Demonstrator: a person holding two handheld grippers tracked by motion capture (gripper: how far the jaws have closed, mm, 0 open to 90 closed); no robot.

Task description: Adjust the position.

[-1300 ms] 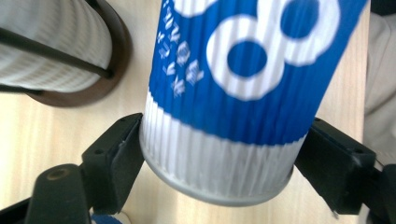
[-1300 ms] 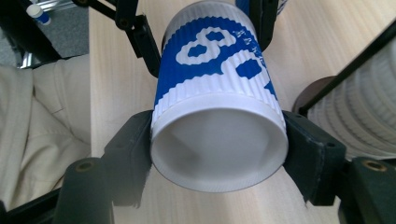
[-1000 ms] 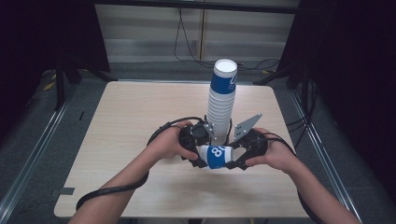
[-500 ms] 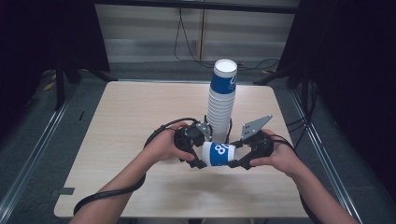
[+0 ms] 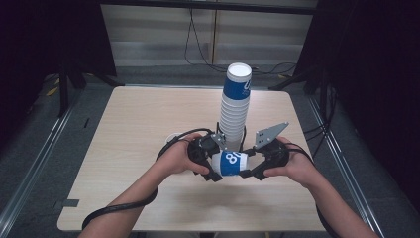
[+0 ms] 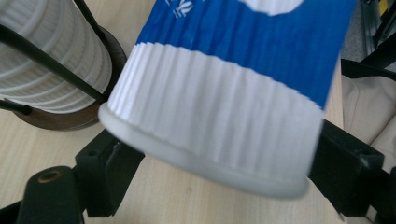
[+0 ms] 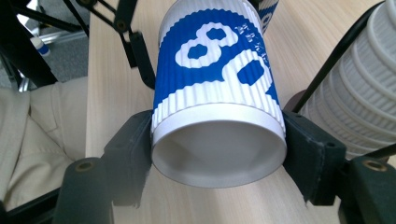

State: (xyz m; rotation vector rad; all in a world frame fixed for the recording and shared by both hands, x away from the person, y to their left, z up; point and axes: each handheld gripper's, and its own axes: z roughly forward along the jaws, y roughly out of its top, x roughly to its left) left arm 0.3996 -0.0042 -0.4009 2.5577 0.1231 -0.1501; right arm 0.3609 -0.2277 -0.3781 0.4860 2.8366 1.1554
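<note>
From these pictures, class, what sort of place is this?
Probably a lab or recording booth: a bare wooden table, dark curtains around it, loose cables behind, and a stack of paper cups.

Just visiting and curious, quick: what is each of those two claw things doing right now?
Left gripper: closed on the blue and white cup.
Right gripper: closed on the same cup's rim end.

Large white numeral "8" on the blue band of the ribbed paper cup (image 7: 217, 88), small white lettering beside the numeral — too blurred to read, white marking on the top cup of the stack (image 5: 236, 87) — illegible.
</note>
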